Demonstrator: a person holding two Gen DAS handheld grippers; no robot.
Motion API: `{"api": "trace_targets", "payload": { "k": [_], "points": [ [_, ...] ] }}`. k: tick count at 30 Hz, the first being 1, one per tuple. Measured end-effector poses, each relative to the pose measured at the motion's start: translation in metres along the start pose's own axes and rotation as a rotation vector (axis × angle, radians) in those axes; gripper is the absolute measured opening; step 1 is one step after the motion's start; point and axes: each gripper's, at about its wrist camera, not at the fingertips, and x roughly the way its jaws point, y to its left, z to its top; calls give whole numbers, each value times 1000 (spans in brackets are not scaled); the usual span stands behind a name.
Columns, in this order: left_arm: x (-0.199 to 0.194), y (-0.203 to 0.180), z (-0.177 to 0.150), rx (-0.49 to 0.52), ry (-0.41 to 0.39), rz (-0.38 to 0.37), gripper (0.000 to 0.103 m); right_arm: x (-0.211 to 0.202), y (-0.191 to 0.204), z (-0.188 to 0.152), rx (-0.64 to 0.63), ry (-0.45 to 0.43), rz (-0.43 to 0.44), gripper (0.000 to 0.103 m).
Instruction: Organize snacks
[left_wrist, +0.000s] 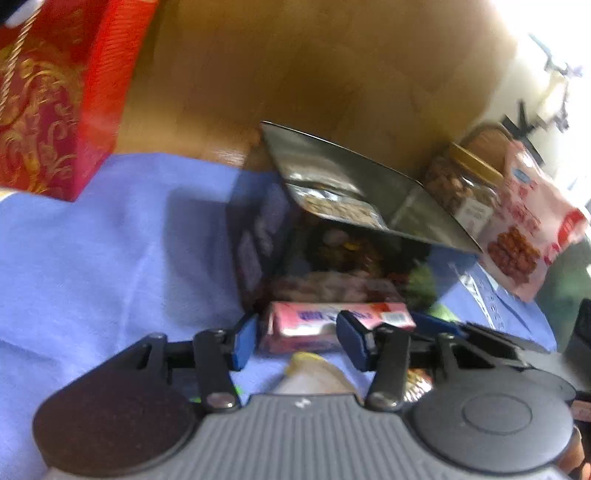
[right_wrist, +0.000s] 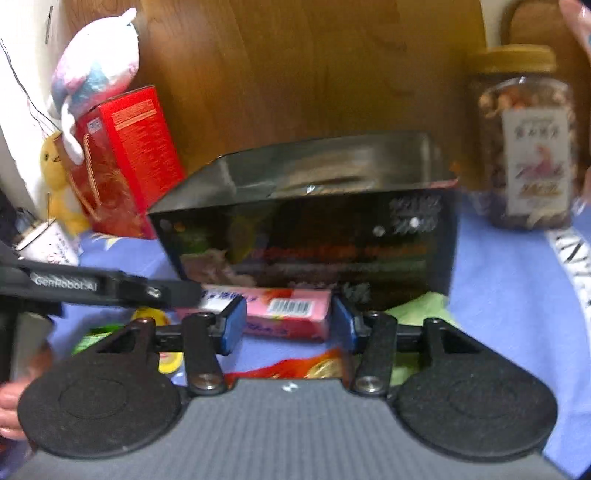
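Snacks crowd a blue cloth (right_wrist: 509, 295), where a pink snack box (right_wrist: 291, 314) lies just in front of an open black carton (right_wrist: 314, 229). Both the left gripper (left_wrist: 295, 338) and right gripper (right_wrist: 288, 325) stand released, jaws apart, empty, near the pink box. A nut jar (right_wrist: 524, 147) and red gift box (right_wrist: 129, 155) flank the carton.

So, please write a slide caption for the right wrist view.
Right gripper open before a pink snack pack lying by the open black box on blue cloth.
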Motion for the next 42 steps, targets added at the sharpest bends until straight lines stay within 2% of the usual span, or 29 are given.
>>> {"api": "trace_targets", "payload": {
  "k": [4,10,13,17,22,25,27,31,34,35,36,37,38,42],
  "points": [
    [-10,-10,-5,6,-16,39,45,-8,12,-9,2,-21,-30,55],
    [-62,-29,2,31,-151,-9,44,-46,16,-13,74,-113,34,52],
    [-76,-41,19,63,-232,-18,44,-63,22,-4,60,-190,34,52],
    [-59,-44,52,37,-257,-30,44,-64,21,22,25,-270,2,53],
    [-26,-40,68,19,-206,-16,48,-46,8,45,-7,-285,-72,55],
    [-36,-35,57,8,-226,-49,48,-68,-13,38,49,-332,-70,55],
    [-43,-33,45,-1,-211,-81,48,-85,-36,24,97,-341,-86,55],
    [-30,-52,23,15,-99,-159,48,-89,-84,-5,285,-237,-115,56],
    [-7,-72,6,46,-9,-140,48,-73,-103,-21,419,-111,-22,54],
    [3,-76,0,53,30,-132,47,-70,-102,-27,427,-98,-3,52],
    [6,-80,-4,81,20,-109,48,-69,-93,-29,405,-96,-1,47],
    [6,-86,-10,122,2,-55,49,-69,-82,-30,359,-71,15,45],
    [6,-88,-14,124,21,-45,48,-71,-71,-33,328,-66,11,44],
    [-5,-87,-29,55,69,-152,48,-82,-43,-51,287,-51,67,44]
  ]
}}
